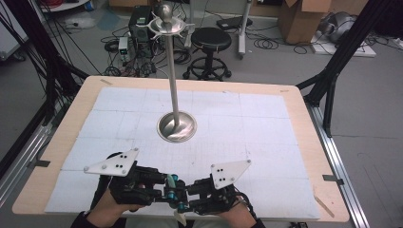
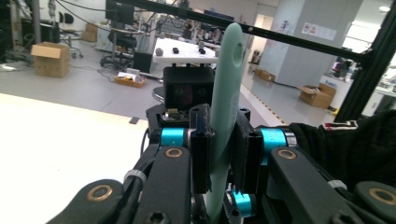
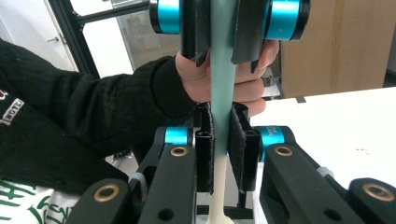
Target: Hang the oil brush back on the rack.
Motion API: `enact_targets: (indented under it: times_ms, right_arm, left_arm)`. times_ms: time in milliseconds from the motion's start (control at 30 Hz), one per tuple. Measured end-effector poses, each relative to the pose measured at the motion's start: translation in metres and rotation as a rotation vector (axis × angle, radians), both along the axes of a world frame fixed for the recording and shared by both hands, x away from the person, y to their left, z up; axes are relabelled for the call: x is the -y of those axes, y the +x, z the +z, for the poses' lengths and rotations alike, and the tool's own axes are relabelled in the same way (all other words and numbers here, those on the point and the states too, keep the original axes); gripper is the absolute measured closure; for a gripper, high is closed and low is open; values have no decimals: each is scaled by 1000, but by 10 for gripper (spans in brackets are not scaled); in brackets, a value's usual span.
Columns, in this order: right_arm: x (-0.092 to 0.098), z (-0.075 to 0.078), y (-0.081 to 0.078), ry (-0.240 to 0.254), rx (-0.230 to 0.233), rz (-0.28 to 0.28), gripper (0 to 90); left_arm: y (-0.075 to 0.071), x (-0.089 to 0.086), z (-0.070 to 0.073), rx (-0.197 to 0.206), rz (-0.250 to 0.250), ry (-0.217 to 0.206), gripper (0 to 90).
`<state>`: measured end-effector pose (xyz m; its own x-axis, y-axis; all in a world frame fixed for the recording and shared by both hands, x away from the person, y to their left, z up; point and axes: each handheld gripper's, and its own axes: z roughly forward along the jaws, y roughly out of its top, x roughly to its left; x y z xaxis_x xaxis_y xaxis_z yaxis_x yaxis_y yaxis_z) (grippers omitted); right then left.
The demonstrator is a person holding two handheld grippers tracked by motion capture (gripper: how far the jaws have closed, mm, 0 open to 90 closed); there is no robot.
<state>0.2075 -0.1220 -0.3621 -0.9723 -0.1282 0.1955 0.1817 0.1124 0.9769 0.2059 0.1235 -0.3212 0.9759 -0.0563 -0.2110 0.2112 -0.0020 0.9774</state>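
Observation:
A slim utensil with a mint-green handle and a cream end hangs over the table's near edge, between my two grippers. My left gripper is shut on the green handle, which rises upright between its pads. My right gripper faces it from the right. In the right gripper view, the right gripper is shut on the same utensil where green fades to cream. The left gripper clamps it just above, with a hand behind.
A tall metal stand with a round base and a hooked top rises at the middle of the white mat. The wooden table edge frames the mat. A black stool and cardboard boxes stand beyond.

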Motion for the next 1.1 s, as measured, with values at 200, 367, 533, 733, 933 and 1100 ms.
enact_targets:
  times_ms: [200,367,533,733,933,1100]
  right_arm:
    - [5,1,2,13,-16,-79,597]
    - [15,3,3,-19,-3,-155,470]
    - [31,4,7,-102,11,-328,366]
    - [57,5,9,-170,30,-548,256]
    - [82,2,1,-246,93,-682,210]
    - [102,0,-1,-274,129,-752,210]
  left_arm:
    - [1,-4,2,20,89,28,810]
    - [4,-8,6,36,174,56,814]
    - [15,-13,13,40,279,79,816]
    - [38,-21,24,32,369,80,817]
    - [59,-25,36,14,418,79,817]
    - [74,-19,55,30,458,111,818]
